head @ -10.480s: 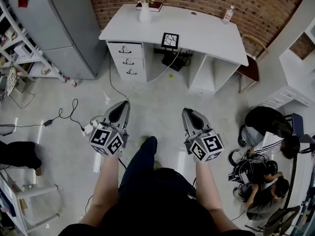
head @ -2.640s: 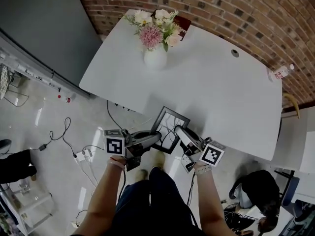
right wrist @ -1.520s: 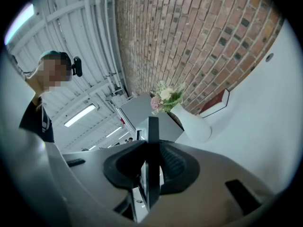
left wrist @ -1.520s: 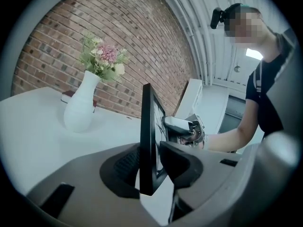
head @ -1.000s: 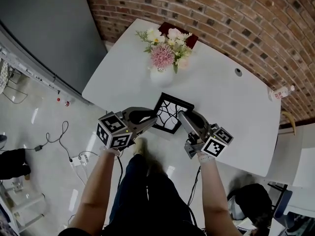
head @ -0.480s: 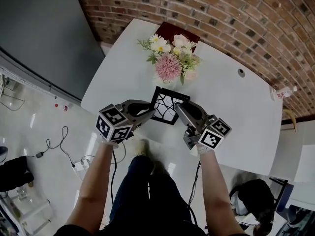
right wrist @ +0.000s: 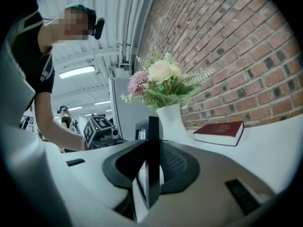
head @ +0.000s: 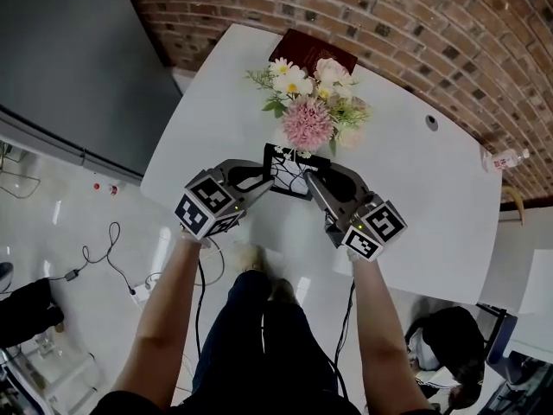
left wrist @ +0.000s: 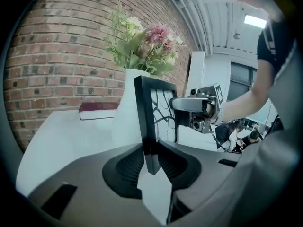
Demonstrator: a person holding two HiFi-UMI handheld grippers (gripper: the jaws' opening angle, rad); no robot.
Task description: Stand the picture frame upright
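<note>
The black picture frame with a branch pattern is held close to upright over the white table, just in front of the flower vase. My left gripper is shut on its left edge and my right gripper on its right edge. In the left gripper view the frame's edge stands vertical between the pads of the left gripper, with the right gripper across from it. The right gripper view shows the other edge pinched in the right gripper. Whether the frame's bottom touches the table is hidden.
A white vase of flowers stands right behind the frame. A dark red book lies by the brick wall. A small bottle sits at the table's far right edge. A grey cabinet is to the left.
Both grippers have carried the frame farther onto the table, up to the vase, and it now stands steeper than a second ago.
</note>
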